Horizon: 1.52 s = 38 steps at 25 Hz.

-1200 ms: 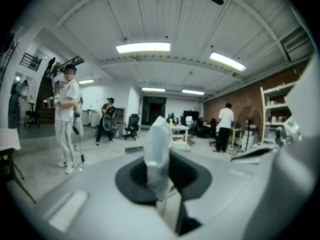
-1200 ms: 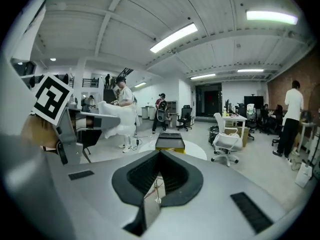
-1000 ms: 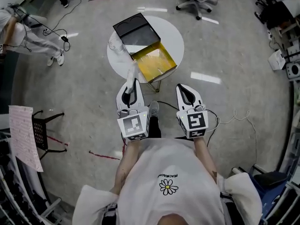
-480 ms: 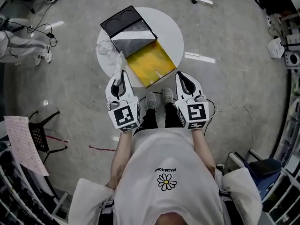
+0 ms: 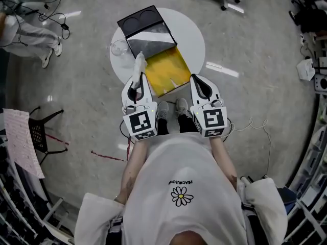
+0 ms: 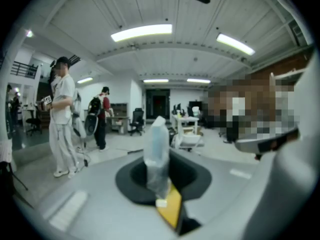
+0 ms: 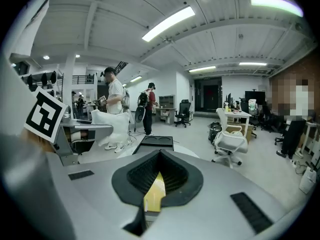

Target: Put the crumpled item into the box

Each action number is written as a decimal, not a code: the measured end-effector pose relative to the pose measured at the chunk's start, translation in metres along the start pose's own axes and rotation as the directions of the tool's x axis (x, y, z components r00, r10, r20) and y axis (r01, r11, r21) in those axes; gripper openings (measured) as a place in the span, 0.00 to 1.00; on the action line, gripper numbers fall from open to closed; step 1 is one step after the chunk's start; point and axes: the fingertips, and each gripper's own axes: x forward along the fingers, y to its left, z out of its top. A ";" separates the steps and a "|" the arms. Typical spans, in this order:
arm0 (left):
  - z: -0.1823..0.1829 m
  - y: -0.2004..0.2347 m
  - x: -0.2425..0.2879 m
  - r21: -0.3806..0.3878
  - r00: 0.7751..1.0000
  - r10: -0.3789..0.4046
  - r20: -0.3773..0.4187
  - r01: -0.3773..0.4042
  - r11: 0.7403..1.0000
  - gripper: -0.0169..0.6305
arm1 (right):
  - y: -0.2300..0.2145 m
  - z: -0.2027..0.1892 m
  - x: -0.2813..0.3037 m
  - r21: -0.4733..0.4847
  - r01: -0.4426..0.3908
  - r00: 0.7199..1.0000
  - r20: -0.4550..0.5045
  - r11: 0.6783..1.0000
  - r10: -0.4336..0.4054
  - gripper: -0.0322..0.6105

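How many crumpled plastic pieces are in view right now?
2. One crumpled piece is pinched by the left gripper; the other lies on the white table, left of the box. The box may hide more.

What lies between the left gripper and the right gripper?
In the head view, the near end of the open box shows between their tips, and the person's shoes on the floor between their bodies.
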 end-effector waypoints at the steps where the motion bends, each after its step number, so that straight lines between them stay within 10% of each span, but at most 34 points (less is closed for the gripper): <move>1: -0.001 -0.001 0.001 0.001 1.000 0.001 -0.003 -0.001 1.000 0.09 | -0.001 0.000 0.001 -0.002 -0.004 1.000 -0.003 1.000 0.004 0.05; 8: -0.015 -0.006 0.011 0.034 0.999 -0.002 -0.053 0.003 0.999 0.09 | -0.009 -0.006 0.006 0.000 -0.006 1.000 -0.022 1.000 0.006 0.05; 11: -0.011 -0.017 0.022 0.186 0.997 -0.041 -0.063 0.052 0.981 0.09 | -0.014 -0.011 0.003 0.008 0.005 0.999 -0.036 1.000 -0.005 0.05; 23: -0.075 -0.051 0.088 0.564 0.942 -0.137 -0.306 0.295 0.771 0.09 | -0.035 -0.036 -0.022 0.060 0.105 0.991 -0.091 0.993 -0.100 0.05; 32: -0.140 -0.075 0.121 0.722 0.891 -0.110 -0.441 0.425 0.546 0.09 | -0.048 -0.053 -0.039 0.097 0.181 0.977 -0.135 0.979 -0.167 0.05; 38: -0.178 -0.095 0.123 0.666 0.822 -0.166 -0.545 0.544 0.510 0.11 | -0.046 -0.066 -0.053 0.116 0.207 0.969 -0.161 0.972 -0.187 0.05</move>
